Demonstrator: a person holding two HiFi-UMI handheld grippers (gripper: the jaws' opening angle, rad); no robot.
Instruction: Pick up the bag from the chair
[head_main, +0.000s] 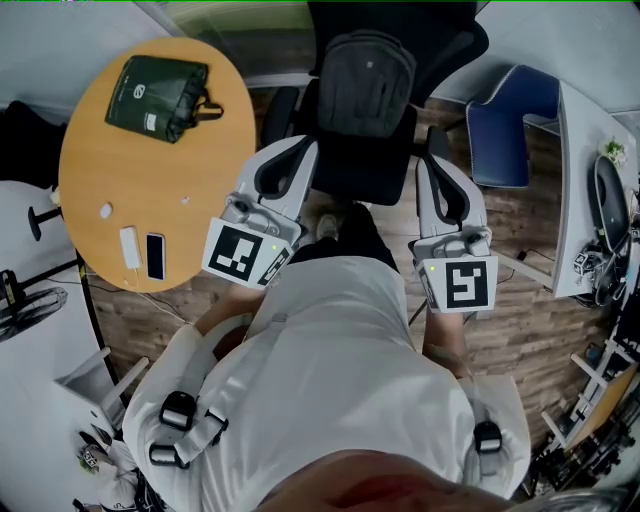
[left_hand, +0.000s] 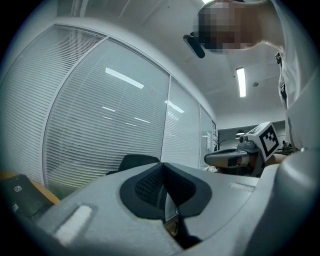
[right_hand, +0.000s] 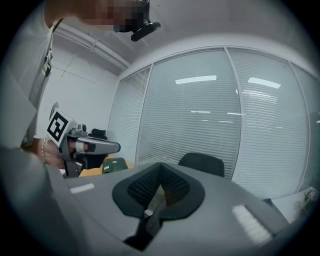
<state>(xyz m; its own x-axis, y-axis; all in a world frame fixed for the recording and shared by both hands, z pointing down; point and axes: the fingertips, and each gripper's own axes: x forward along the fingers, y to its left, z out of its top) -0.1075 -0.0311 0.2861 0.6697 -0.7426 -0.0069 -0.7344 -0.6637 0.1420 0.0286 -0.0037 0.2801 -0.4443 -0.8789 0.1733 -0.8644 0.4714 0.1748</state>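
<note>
The round wooden tabletop (head_main: 120, 190) fills the left of your head view, and a white desk (head_main: 578, 170) runs down the right edge. Straight ahead of you stands the black office chair (head_main: 385, 170), with a blue chair (head_main: 505, 120) just to its right.

The bag (head_main: 365, 80), a dark grey backpack, sits upright on the black chair's seat and leans on the backrest. Neither gripper touches it.

A dark green bag (head_main: 157, 95) lies on the far part of the tabletop, well apart from the chair.

You hold the left gripper (head_main: 303, 146) out towards the left side of the seat, near the armrest, and the right gripper (head_main: 433, 160) towards the right side, so the bag is between and beyond their tips. In the left gripper view its fingers (left_hand: 147, 185) are pressed together with nothing between them. In the right gripper view those fingers (right_hand: 145, 186) are likewise closed on nothing.

Near the tabletop's edge closest to you lie a dark phone (head_main: 155, 256) and, touching or just beside it, a white slab (head_main: 130, 247). A small white piece (head_main: 105, 211) lies a little further in.
</note>
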